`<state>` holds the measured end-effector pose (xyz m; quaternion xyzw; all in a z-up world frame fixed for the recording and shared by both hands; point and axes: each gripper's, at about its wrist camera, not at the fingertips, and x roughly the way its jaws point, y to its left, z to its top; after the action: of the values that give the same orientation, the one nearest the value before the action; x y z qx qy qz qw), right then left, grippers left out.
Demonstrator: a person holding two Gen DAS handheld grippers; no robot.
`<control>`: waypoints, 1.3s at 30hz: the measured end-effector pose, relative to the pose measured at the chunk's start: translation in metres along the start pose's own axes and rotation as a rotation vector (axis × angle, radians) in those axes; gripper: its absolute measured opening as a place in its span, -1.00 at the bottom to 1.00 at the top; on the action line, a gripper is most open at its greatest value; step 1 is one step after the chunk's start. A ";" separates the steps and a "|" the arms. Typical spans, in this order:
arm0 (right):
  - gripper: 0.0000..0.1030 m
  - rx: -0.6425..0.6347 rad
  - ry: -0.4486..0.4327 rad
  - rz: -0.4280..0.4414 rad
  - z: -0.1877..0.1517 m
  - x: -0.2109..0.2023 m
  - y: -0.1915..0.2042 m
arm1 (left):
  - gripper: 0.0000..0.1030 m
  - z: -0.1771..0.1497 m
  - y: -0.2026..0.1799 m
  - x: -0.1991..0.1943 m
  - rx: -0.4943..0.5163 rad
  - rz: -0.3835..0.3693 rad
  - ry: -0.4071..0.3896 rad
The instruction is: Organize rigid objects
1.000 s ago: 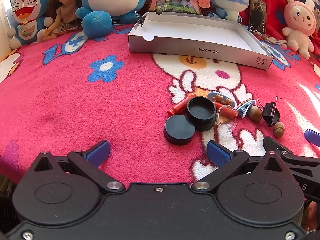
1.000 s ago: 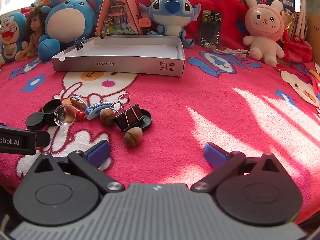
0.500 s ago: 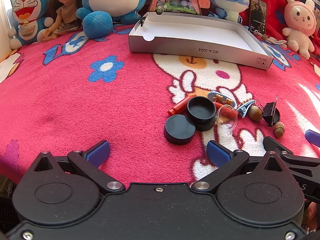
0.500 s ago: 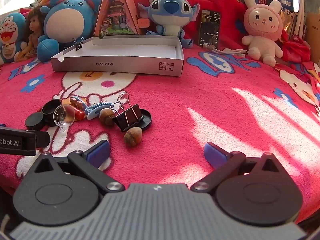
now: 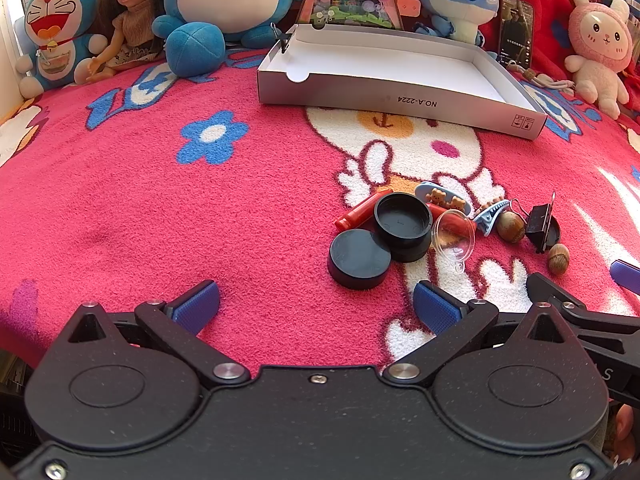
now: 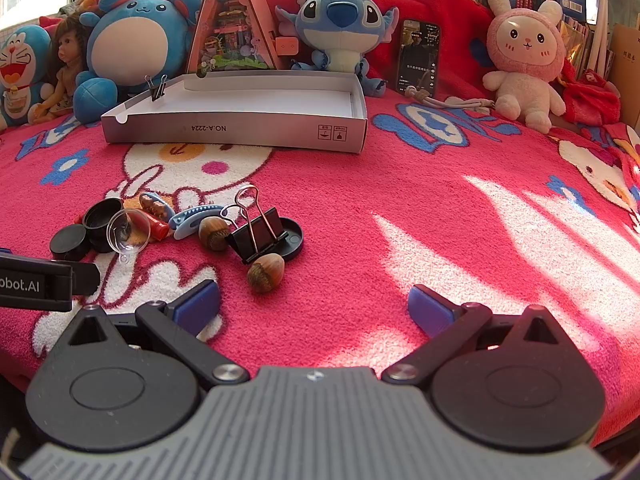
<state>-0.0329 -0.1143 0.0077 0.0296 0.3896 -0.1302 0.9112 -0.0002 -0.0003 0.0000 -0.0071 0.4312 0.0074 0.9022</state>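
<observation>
A pile of small objects lies on the red blanket: a black lid [image 5: 359, 253], a black round cup [image 5: 403, 221], a clear plastic dome [image 5: 455, 236], a red tube [image 5: 362, 210], a blue hair clip [image 5: 489, 217], two hazelnuts [image 6: 265, 267] [image 6: 214, 232] and a black binder clip [image 6: 257, 235]. An empty white box [image 5: 400, 98] stands behind them, also in the right wrist view [image 6: 236, 130]. My left gripper [image 5: 316, 306] is open and empty, near the lid. My right gripper [image 6: 314, 307] is open and empty, just right of the near hazelnut.
Plush toys line the back: Doraemon [image 5: 56, 28], a doll [image 5: 128, 16], a blue round toy [image 6: 138, 44], Stitch [image 6: 340, 28], a pink rabbit [image 6: 524, 56]. A phone [image 6: 418, 56] leans there. A binder clip [image 6: 158, 88] grips the box's left wall.
</observation>
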 end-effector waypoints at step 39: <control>1.00 0.003 -0.001 -0.001 0.003 -0.004 0.004 | 1.00 0.000 0.000 0.000 0.001 0.000 0.001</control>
<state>-0.0325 -0.1101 0.0121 0.0308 0.3891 -0.1314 0.9112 -0.0002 -0.0003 0.0000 -0.0070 0.4315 0.0071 0.9020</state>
